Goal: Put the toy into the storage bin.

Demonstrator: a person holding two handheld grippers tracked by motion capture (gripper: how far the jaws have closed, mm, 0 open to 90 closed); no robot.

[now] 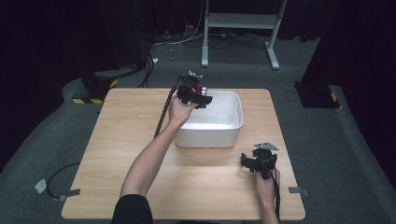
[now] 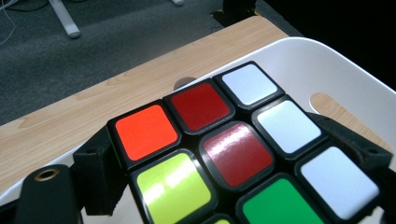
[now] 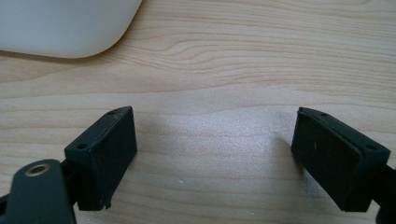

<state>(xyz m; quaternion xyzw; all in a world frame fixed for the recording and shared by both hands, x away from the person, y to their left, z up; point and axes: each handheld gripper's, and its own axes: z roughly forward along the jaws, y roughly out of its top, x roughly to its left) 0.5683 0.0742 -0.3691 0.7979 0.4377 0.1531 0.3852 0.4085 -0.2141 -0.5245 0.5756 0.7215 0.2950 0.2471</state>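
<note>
A Rubik's cube (image 2: 238,149) with red, white, orange, yellow and green stickers sits between the jaws of my left gripper (image 1: 201,99), which is shut on it. The cube (image 1: 200,90) hangs over the left rear corner of a white plastic bin (image 1: 219,133) near the table's far edge. In the left gripper view the bin's rim (image 2: 327,60) curves behind the cube. My right gripper (image 1: 256,162) stands open low over the bare wood near the table's front right, its jaws wide apart (image 3: 215,158) with nothing between them.
The light wooden table (image 1: 121,154) has bare room left of and in front of the bin. A corner of the bin (image 3: 65,28) shows in the right gripper view. Cables and a white stand's legs (image 1: 273,56) lie on the grey floor beyond the table.
</note>
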